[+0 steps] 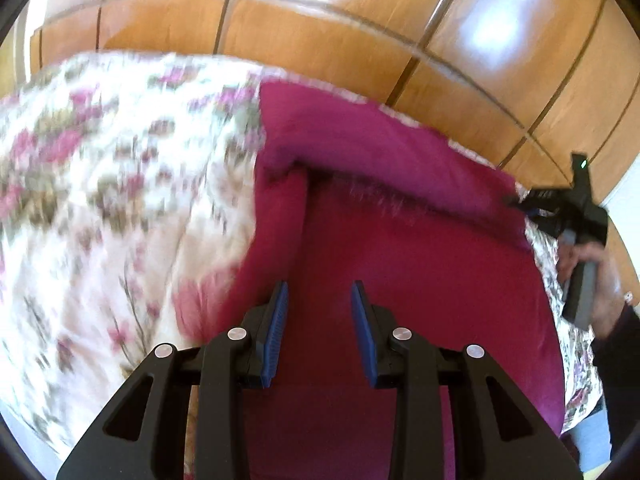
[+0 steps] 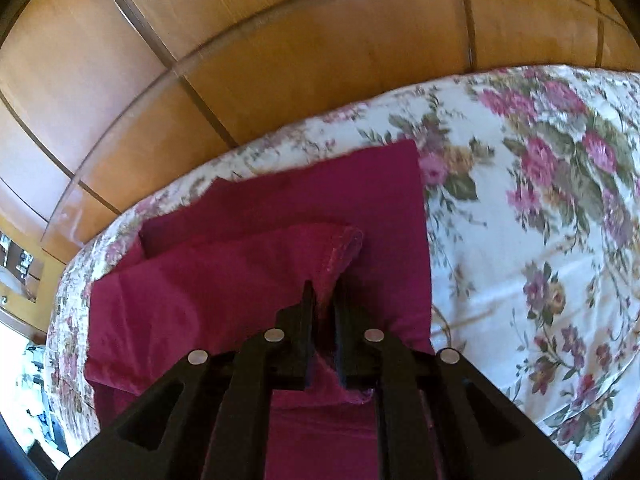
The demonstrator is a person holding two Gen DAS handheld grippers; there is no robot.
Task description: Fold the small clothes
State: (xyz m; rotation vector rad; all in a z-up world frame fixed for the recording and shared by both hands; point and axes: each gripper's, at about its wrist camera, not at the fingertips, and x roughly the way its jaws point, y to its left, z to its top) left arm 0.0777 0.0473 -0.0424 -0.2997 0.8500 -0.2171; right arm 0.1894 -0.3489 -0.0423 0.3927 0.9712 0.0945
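Right wrist alone shows fingers (image 2: 344, 320) pinching magenta cloth (image 2: 248, 264).

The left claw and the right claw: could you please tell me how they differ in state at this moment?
The left claw stands open, its blue pads apart over the magenta cloth garment with nothing between them; the right claw is shut on a bunched fold of that garment. The left claw hovers over flat fabric, while the right claw lifts a raised ridge. Both are black two-finger tools working above the floral bedspread.
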